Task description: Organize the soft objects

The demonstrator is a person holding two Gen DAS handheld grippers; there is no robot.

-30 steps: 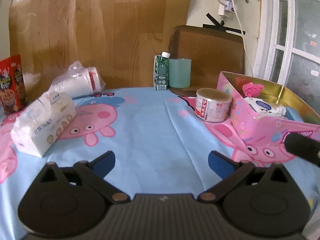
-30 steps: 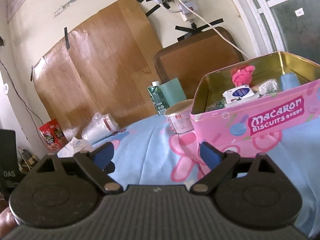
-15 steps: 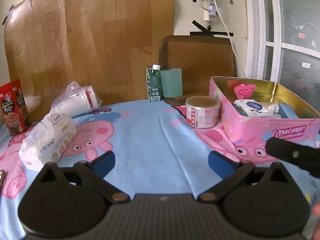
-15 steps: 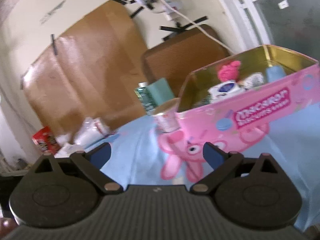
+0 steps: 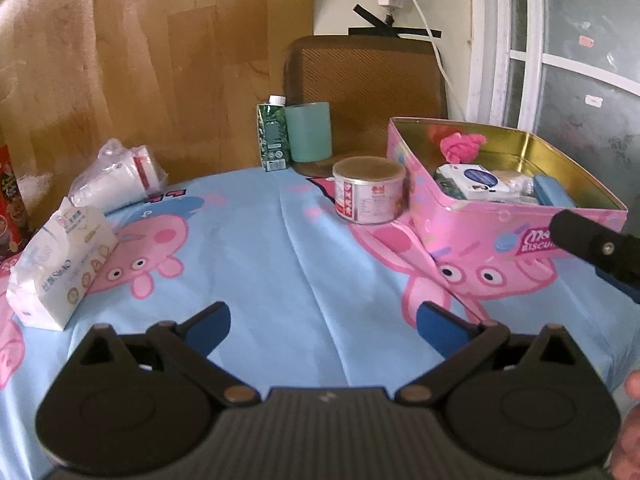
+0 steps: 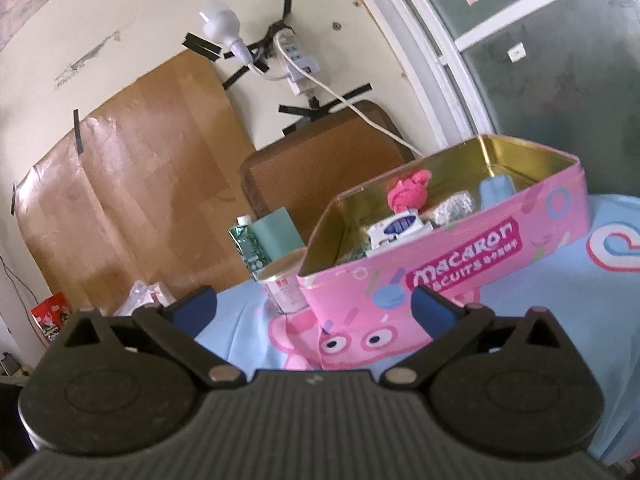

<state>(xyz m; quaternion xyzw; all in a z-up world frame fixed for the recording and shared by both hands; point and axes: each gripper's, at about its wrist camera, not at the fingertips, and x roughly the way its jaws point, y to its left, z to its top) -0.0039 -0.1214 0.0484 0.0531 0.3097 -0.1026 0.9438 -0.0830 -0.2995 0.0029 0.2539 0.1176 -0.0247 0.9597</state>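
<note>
A pink biscuit tin (image 5: 484, 232) stands open at the right of the table; it also shows in the right wrist view (image 6: 452, 256). Inside lie a pink cloth ball (image 5: 462, 146), a white wipes pack (image 5: 478, 182) and a blue soft item (image 5: 552, 196). A white tissue pack (image 5: 60, 268) lies at the left, with a clear bag of white rolls (image 5: 116, 178) behind it. My left gripper (image 5: 322, 326) is open and empty above the cloth. My right gripper (image 6: 314, 310) is open and empty in front of the tin; it shows at the left wrist view's right edge (image 5: 592, 248).
A round can (image 5: 370, 190) stands against the tin's left side. A green carton (image 5: 273, 138) and a teal cup (image 5: 311, 132) stand at the back by a brown chair (image 5: 368, 80). Red snack packs (image 5: 12, 196) stand at far left.
Both grippers have pulled back and risen a little from the tin. The right wrist view tilted upward. Both stayed open and empty; nothing on the table moved.
</note>
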